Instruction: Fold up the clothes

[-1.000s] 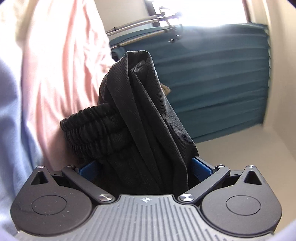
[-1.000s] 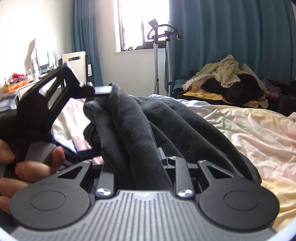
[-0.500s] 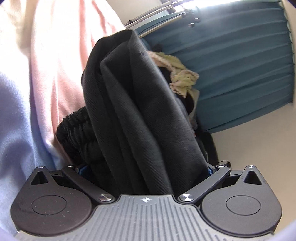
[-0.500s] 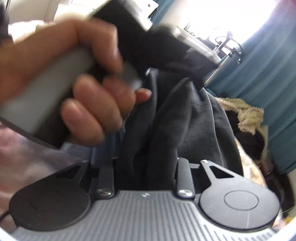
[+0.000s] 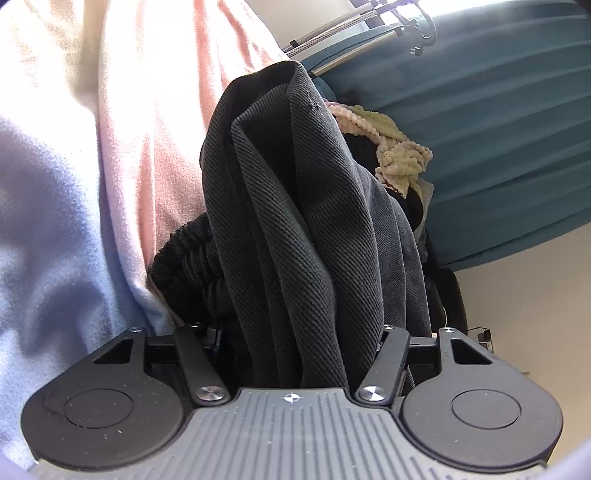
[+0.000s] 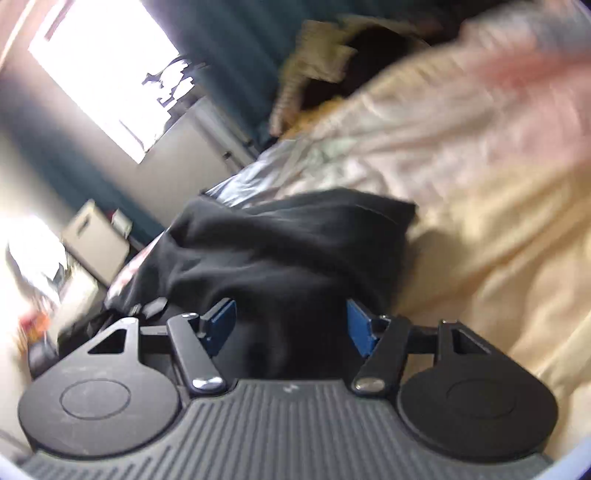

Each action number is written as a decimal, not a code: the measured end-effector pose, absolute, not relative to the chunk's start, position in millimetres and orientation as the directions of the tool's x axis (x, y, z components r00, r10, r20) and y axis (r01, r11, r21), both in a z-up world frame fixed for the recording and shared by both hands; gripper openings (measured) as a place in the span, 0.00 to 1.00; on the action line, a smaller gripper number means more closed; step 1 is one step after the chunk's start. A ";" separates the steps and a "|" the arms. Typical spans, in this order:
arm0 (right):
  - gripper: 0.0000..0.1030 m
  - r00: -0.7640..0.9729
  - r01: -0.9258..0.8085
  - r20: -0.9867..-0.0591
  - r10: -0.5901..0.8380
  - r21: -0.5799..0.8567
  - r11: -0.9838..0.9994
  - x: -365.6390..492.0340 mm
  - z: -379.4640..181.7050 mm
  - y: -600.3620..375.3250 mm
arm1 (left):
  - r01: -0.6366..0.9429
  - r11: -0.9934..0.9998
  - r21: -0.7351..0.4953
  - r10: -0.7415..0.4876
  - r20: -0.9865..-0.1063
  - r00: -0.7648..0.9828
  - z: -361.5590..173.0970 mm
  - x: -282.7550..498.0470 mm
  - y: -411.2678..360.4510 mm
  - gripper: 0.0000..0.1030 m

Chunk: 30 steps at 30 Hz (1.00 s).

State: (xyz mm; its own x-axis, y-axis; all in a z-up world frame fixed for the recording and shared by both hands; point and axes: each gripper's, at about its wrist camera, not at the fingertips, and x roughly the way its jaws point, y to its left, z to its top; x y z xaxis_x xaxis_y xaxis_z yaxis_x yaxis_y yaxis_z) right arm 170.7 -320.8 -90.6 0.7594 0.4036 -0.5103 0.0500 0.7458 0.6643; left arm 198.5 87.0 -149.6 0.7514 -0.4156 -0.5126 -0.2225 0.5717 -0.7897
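A black ribbed garment [image 5: 295, 229] with an elastic waistband [image 5: 188, 254] fills the left wrist view. My left gripper [image 5: 295, 332] is shut on its bunched cloth, and the cloth hides the fingers. In the blurred right wrist view the same black garment [image 6: 288, 243] lies on the pastel bedsheet [image 6: 480, 184]. My right gripper [image 6: 291, 325] has its blue pads [image 6: 221, 325] spread apart with the black cloth lying loose between them.
A pile of clothes with a cream knit [image 5: 399, 162] lies beyond the garment, before teal curtains [image 5: 498, 129]. A clothes rack [image 5: 351, 22] stands by the window. A white cabinet [image 6: 96, 240] and a cluttered desk stand left of the bed.
My right gripper has swung away from my left hand and down toward the bed, and its pads have opened. My left gripper has kept hold and tilted slightly.
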 end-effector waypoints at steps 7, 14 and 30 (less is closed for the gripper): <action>0.65 0.798 0.111 -0.504 0.331 0.663 0.741 160.1 -84.1 -335.6 | -0.214 0.556 -0.803 -0.431 -0.500 0.751 -122.1 195.4 22.4 0.63; 0.77 0.751 0.077 -0.538 0.384 0.648 0.758 177.5 -99.2 -328.9 | -0.211 0.556 -0.804 -0.431 -0.496 0.754 -124.1 254.5 27.7 0.66; 0.16 0.905 -0.091 -0.311 0.290 0.526 0.846 142.8 -0.5 -313.9 | -0.127 0.560 -0.818 -0.410 -0.408 0.816 -95.7 219.0 38.1 0.41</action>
State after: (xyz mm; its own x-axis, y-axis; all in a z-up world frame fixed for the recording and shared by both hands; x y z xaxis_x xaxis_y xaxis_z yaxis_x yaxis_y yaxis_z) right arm 142.8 -313.9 -0.5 0.9049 0.2904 -0.3111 -0.0907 0.8458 0.5257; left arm 219.0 38.1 -95.7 0.8156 -0.4104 -0.4078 -0.1272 0.5604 -0.8184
